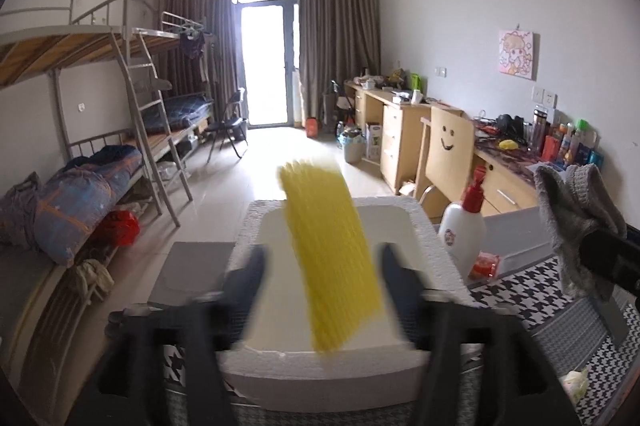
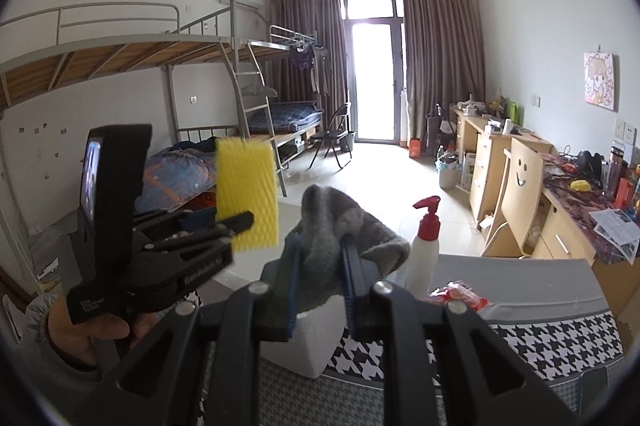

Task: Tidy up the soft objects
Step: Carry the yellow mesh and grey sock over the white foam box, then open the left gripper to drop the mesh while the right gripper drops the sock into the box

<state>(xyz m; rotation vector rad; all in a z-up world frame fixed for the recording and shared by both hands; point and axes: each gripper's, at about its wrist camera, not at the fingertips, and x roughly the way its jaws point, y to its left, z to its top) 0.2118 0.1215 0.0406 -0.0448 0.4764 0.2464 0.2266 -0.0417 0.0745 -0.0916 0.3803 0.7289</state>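
Your left gripper (image 1: 322, 266) has its fingers spread wide with the yellow sponge (image 1: 330, 254) blurred between them, seemingly loose, at frame centre above the white foam box (image 1: 424, 226), so that item looks nearly binned. Your right gripper (image 2: 320, 254), at the centre of its own view, is clamped on the grey sock (image 2: 340, 230), which is not yet over the box and looks like the piece left. The white lettering on the left gripper's body is too small to read.
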